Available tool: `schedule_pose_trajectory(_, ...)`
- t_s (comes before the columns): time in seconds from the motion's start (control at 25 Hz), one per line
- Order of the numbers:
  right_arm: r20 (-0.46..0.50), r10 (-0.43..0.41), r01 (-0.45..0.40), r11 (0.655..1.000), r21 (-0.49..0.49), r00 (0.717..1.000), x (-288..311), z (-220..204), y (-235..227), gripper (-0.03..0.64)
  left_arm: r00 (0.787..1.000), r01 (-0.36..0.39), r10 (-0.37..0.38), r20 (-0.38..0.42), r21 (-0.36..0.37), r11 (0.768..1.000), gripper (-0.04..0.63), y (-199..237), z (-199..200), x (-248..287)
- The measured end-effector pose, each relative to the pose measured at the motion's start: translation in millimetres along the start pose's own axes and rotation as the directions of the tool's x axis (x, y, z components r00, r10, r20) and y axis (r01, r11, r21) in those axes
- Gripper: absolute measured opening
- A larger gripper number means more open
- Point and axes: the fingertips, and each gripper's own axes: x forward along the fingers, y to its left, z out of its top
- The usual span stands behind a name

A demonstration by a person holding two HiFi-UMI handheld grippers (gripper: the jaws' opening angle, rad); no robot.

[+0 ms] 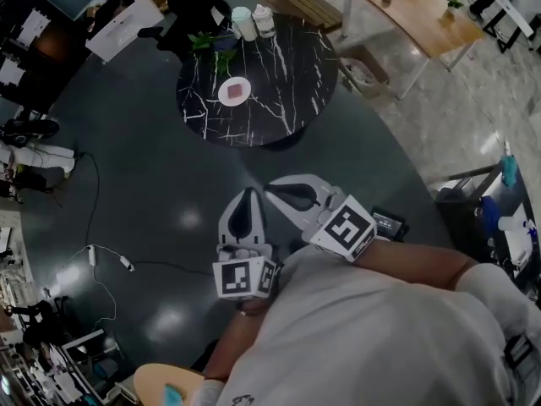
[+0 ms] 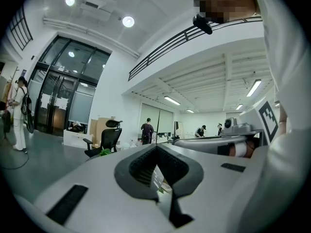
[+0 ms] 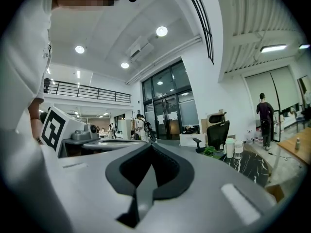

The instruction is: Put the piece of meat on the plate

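Observation:
A round black marble table (image 1: 279,100) stands a few steps ahead on the dark floor. On it sits a small white plate (image 1: 223,96) with a pinkish piece of meat (image 1: 236,89) lying on it. Both grippers are held close to the person's body, far short of the table and pointing level. My left gripper (image 1: 248,194) is shut and empty, its jaws meeting at the tip (image 2: 156,147). Beside it, my right gripper (image 1: 272,189) is also shut with nothing in it (image 3: 151,144). The right gripper view catches the table's edge (image 3: 252,165).
Two white cups (image 1: 252,21) and a green plant (image 1: 203,41) stand at the table's far side. A wooden table (image 1: 414,7) is at the upper right, an office chair (image 3: 217,130) behind the table. Cables (image 1: 110,259) lie on the floor at left. A few people stand in the distance.

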Motion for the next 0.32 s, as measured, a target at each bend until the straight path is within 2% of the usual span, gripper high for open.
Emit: schedule_pose_trajectory(0.32, 0.016, -0.025, 0.025, 1.0, 0.002, 1.0, 10, 2, 42, 0.002, 0.999, 0.034, -0.034, 0.005, 0.004, 0.999, 0.006, 15, 4, -38)
